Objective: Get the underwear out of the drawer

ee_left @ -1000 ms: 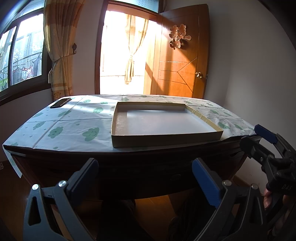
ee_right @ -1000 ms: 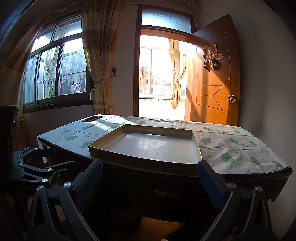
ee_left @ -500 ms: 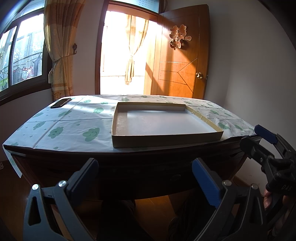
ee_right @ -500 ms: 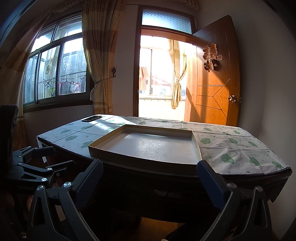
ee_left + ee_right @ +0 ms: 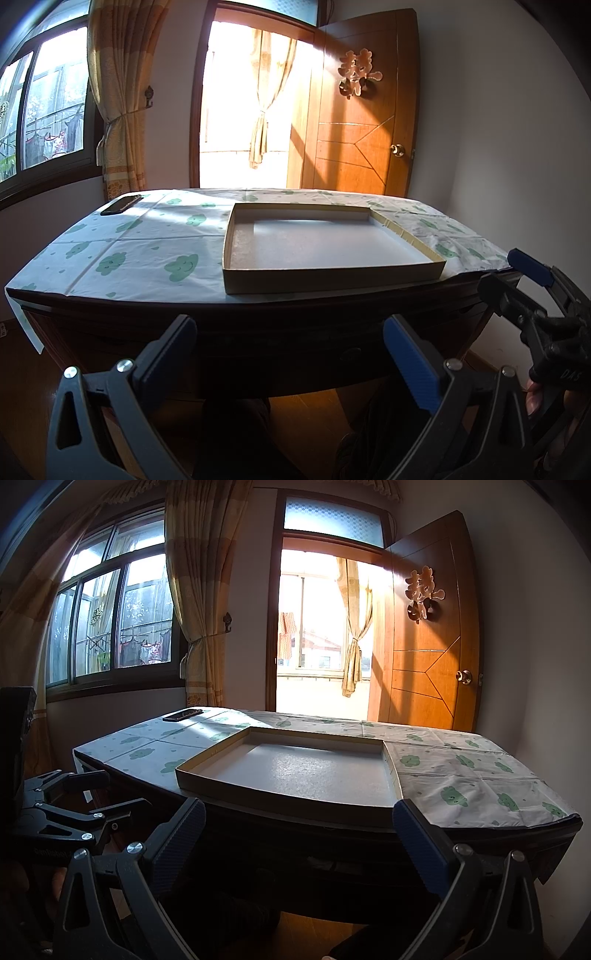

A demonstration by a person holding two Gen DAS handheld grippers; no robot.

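Nothing has moved: left tool point(image 5: 290, 349) and right tool point(image 5: 299, 830), lettered "DAS", gape wide before the table point(image 5: 122, 254).

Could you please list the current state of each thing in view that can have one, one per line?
Left gripper: jaws open, holding nothing.
Right gripper: jaws open, holding nothing.
Shallow tan cardboard tray: lying flat on the table, nothing in it.
Orange wooden door: swung open.
Black phone: lying flat at the table's far corner, screen dark.
Yellow window curtain: tied back.
Drawer front of the dark wooden table: in shadow, looks closed.
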